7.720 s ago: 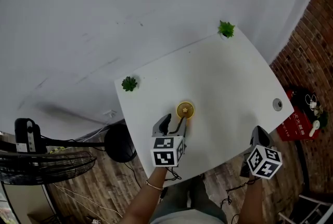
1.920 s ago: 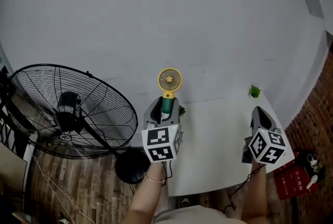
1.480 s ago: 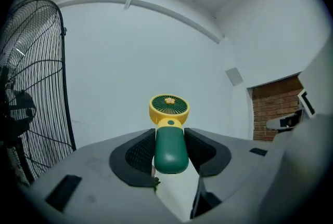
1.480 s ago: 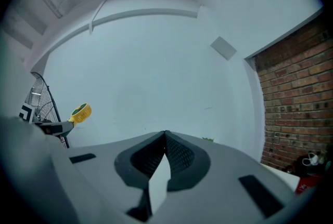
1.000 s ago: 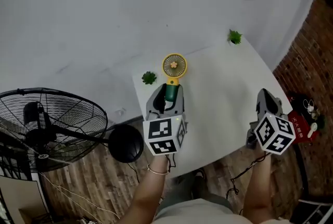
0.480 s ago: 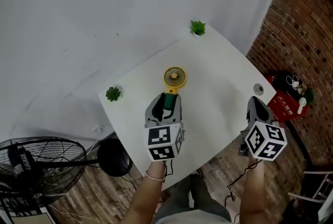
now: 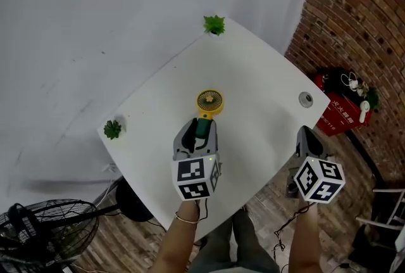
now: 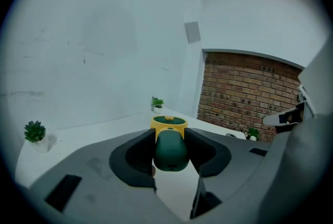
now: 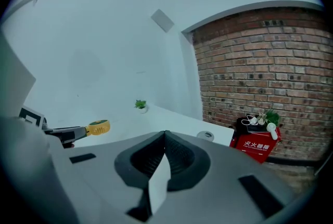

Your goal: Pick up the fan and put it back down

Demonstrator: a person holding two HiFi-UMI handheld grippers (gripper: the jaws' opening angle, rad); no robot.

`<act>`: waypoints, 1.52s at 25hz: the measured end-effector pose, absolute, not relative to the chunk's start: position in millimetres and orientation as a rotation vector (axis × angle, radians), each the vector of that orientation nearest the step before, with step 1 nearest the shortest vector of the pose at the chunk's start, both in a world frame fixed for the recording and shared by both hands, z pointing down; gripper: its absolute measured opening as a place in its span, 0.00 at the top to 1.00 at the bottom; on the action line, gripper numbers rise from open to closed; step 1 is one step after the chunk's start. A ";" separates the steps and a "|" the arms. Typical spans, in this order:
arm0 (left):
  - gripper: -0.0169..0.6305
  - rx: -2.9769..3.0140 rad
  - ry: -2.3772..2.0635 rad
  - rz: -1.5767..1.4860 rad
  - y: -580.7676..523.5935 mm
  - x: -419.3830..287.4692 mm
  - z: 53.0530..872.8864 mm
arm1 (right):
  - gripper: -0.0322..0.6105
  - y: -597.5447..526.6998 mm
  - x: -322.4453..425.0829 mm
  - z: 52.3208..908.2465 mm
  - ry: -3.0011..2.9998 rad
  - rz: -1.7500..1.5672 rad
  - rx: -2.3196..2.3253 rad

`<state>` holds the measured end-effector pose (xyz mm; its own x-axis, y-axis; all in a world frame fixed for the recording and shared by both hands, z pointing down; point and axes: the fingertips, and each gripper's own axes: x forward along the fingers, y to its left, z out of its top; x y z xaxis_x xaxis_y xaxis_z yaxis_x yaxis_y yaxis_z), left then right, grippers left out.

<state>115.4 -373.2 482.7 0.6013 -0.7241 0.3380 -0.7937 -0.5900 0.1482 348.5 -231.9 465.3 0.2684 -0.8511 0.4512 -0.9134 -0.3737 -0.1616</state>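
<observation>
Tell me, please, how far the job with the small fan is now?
Done: the pickup looks finished; the left gripper is shut on the fan at its green handle, and it seems off the white table. In hand: the fan held over the table. Left: setting it down and opening the jaws. The right gripper is shut and empty.

two hand-held grippers, left gripper (image 7: 197,128) and right gripper (image 7: 305,134), built of pale grey plastic with dark curved pads (image 8: 132,155) inside the jaws. each carries a white cube (image 7: 196,178) printed with black square markers. a thin bracelet (image 7: 185,222) circles the left wrist; a thin dark cable (image 7: 286,222) trails under the right.
</observation>
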 end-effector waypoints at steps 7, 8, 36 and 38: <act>0.71 2.552 -1.173 0.411 -381.5 144.9 518.0 | 0.95 -223.7 365.7 500.8 -1.609 0.790 2.401; 0.71 2.550 -1.165 0.421 -382.0 147.8 523.0 | 0.95 -222.9 367.4 505.2 -1.602 0.798 2.401; 0.70 2.446 -1.015 0.744 -356.5 168.3 602.0 | 0.95 -201.1 372.1 550.0 -1.525 0.916 2.421; 0.70 2.434 -1.014 0.780 -354.2 168.4 607.1 | 0.95 -199.3 371.9 554.3 -1.527 0.930 2.415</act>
